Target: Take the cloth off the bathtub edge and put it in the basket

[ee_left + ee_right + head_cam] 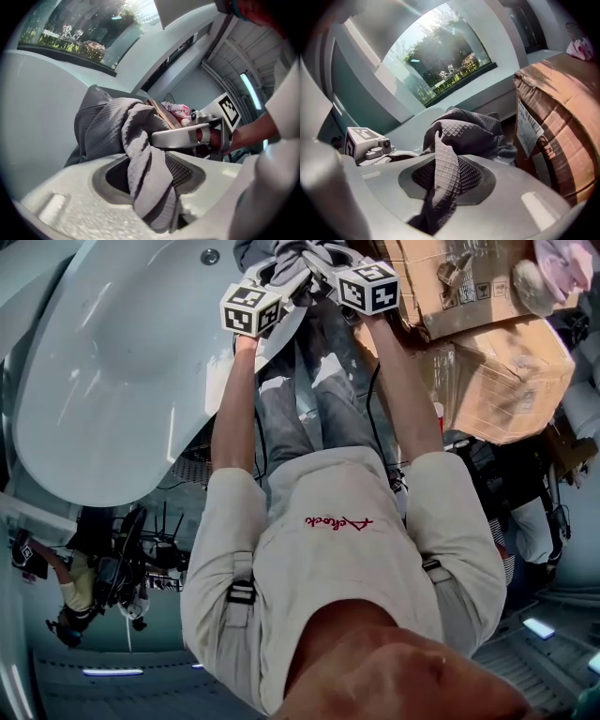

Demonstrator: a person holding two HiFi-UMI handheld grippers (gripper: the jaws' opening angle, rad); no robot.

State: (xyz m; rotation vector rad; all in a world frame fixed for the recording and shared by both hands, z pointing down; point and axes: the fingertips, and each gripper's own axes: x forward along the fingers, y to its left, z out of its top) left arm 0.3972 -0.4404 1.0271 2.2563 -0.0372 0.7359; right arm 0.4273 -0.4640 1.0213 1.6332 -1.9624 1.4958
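Cloth (140,154): grey, waffle-textured, bunched at top centre of the head view on the bathtub (103,381) edge, just beside a cardboard box (562,131). One narrow fold is pinched in the left gripper (146,190), another in the right gripper (440,185). Both pairs of jaws are clamped on it, close together. Bulk lies loose beyond the jaws. Risk judged: a fold could be dragged out on lifting, or loose cloth caught on the box corner. Basket not seen.
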